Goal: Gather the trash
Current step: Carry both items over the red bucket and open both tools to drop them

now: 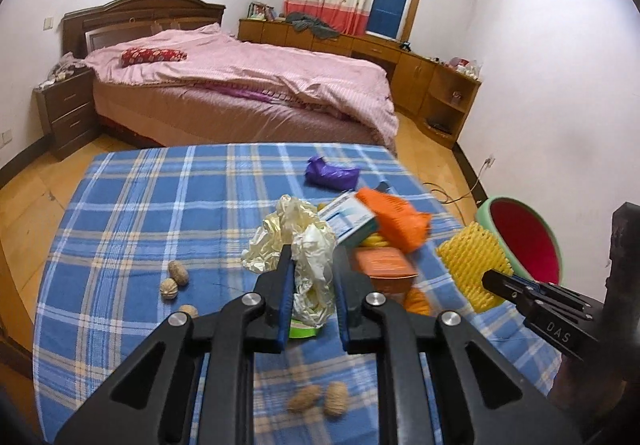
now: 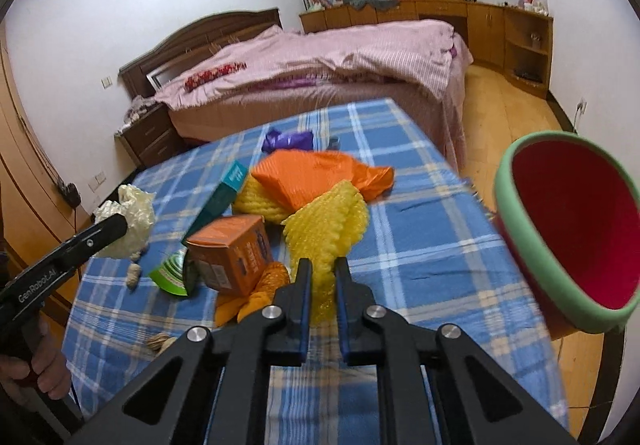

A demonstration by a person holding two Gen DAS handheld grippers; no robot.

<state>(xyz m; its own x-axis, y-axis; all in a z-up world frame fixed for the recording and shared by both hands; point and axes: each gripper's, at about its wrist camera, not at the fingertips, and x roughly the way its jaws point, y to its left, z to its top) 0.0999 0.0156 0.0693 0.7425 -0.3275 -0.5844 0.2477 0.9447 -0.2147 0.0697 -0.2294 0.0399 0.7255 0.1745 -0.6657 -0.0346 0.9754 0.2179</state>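
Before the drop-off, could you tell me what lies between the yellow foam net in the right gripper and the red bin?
Only bare plaid cloth separates the yellow foam net, pinched by the right gripper, from the red bin; the right wrist view shows it.

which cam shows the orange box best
The right wrist view. There the orange box sits in the open, with its top and two sides visible. In the left wrist view the orange box is partly hidden behind the left gripper and the crumpled plastic bag it holds.
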